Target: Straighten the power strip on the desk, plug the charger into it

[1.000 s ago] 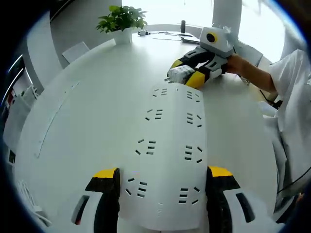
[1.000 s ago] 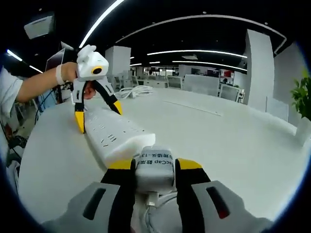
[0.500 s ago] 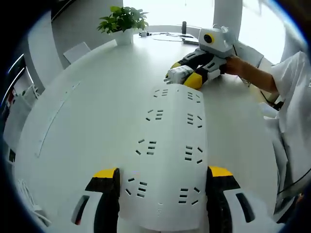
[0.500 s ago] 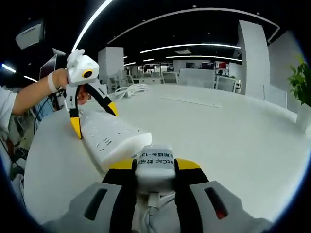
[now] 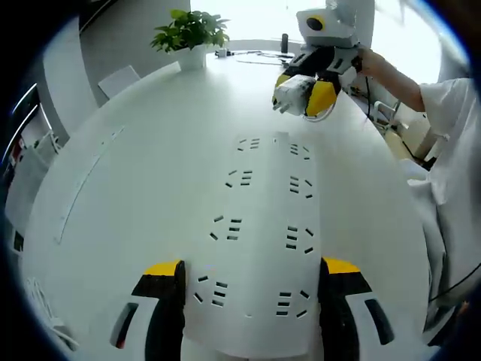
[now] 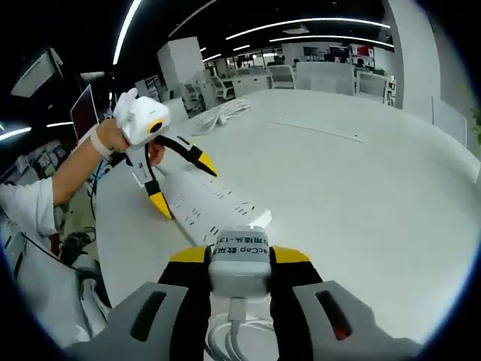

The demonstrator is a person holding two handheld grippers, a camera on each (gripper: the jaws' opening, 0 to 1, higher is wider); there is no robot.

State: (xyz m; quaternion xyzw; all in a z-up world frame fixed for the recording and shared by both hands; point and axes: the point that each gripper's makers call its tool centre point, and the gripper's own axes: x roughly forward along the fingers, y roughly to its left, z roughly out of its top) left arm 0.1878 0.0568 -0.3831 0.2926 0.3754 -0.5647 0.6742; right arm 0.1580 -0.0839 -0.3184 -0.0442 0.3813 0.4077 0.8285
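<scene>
Landmark: power strip (image 5: 263,241), a long white multi-socket bar lying flat on the white desk (image 5: 135,150); every place below is given from it.
Left gripper (image 5: 252,301): jaws spread to either side of the strip's near end, straddling its width; from these views I cannot tell whether the pads press its sides. Seen from the right gripper view (image 6: 180,177), its yellow tips stand down over the strip's far end.
Right gripper (image 6: 239,259): jaws closed on the charger; in the left gripper view (image 5: 307,94) it hangs in the air above and beyond the strip's far end, well clear of the sockets.
Charger (image 6: 239,256): small white block with a printed label, pinched between the right jaws; its cable (image 6: 233,338) loops back toward the hand. Its prongs are hidden.
Task status (judged): strip looks lined up and steadied; plugging not yet done.
Risk, alignment: prongs cannot be checked from here, so they may meet the socket face crooked and skid or jam.
Risk, strip shift: downward push at the far end could swing the strip if the left jaws are not bracing it.
Risk, cable: the slack loop could drag and twist the charger in the jaws.
Containers: a pot holding a green plant (image 5: 189,34), on the desk well beyond the strip's far end.
</scene>
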